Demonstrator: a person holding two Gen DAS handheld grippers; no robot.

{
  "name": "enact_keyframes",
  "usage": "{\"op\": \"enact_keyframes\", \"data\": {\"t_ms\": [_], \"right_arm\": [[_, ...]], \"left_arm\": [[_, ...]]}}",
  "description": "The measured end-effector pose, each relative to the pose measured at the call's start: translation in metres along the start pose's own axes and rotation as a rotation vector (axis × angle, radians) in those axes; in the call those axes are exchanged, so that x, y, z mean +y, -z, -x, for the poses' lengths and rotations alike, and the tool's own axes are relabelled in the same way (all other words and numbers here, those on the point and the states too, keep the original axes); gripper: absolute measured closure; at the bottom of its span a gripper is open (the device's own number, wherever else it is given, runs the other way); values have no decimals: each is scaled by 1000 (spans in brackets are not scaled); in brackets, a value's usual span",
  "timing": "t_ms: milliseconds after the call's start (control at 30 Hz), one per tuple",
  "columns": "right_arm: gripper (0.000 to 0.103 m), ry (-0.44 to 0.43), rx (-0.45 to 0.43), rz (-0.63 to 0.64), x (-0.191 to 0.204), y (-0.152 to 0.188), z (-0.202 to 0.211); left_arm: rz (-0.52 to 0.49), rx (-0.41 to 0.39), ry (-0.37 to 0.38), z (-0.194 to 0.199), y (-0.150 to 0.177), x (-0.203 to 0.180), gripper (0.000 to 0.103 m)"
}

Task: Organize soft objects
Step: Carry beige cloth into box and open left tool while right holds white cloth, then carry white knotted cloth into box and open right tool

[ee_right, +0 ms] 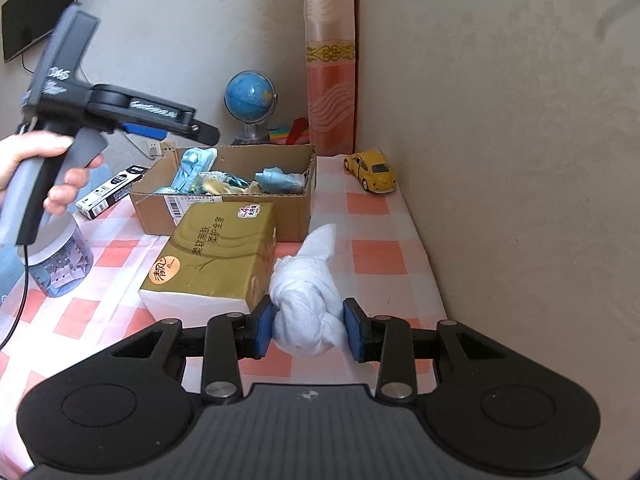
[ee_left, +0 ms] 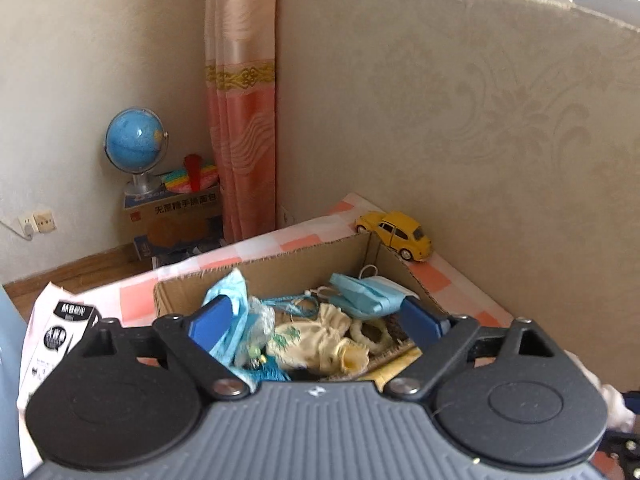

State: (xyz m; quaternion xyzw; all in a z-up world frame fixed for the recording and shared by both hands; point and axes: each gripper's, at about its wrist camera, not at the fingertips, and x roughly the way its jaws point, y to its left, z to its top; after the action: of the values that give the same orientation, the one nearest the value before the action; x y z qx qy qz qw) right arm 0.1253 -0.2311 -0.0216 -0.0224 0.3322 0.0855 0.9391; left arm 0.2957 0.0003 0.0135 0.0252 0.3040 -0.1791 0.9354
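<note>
A cardboard box (ee_left: 280, 266) (ee_right: 224, 216) on the checked table holds blue face masks (ee_left: 364, 290), a cream pouch (ee_left: 320, 340) and other soft items. My left gripper (ee_left: 316, 316) is open and empty, hovering above the box; it also shows in the right wrist view (ee_right: 168, 128). My right gripper (ee_right: 310, 330) has its pads on both sides of a knotted white cloth (ee_right: 308, 288) lying on the table beside a gold tissue pack (ee_right: 212, 256).
A yellow toy car (ee_right: 372, 170) (ee_left: 396, 234) stands near the wall at the table's far right corner. A clear jar (ee_right: 60, 260) and a black-and-white carton (ee_right: 108, 192) (ee_left: 60, 332) lie left of the box. A globe (ee_right: 250, 98) stands on boxes beyond the table.
</note>
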Motion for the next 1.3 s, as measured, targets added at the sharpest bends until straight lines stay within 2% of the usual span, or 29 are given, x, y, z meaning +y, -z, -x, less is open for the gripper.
{"op": "enact_keyframes", "data": {"t_ms": [167,333,467,633,733,1100,1167,1200,1233,1300], "right_arm": [[62,-9,-2,15,4,-7,-2],[62,-36,-9,35,10,-27,-5],[62,-75,-17,64,18,-52,-15],[62,-117,-7,88,32,-87,-41],[62,-142,13,97,40,-108,-62],[61,-118,76,131,71,-163,-139],[57,-100,83,140,75,-170,-150],[45,-96,86,144,76,-171,-153],[29,-97,88,144,77,-172,-156],[13,-97,84,128,74,-171,-158]], "left_arm": [[-55,-38,-70,37,19,-12,2],[-75,-71,-121,75,47,-26,1],[-38,-81,-116,98,69,-32,0],[13,-71,-98,112,86,-31,0],[20,-67,-116,116,90,-28,0],[30,-82,-188,119,100,-14,0],[41,-82,-193,120,101,-11,0],[46,-81,-193,120,101,-10,0],[51,-80,-192,120,102,-9,0],[54,-82,-184,121,102,-9,0]]}}
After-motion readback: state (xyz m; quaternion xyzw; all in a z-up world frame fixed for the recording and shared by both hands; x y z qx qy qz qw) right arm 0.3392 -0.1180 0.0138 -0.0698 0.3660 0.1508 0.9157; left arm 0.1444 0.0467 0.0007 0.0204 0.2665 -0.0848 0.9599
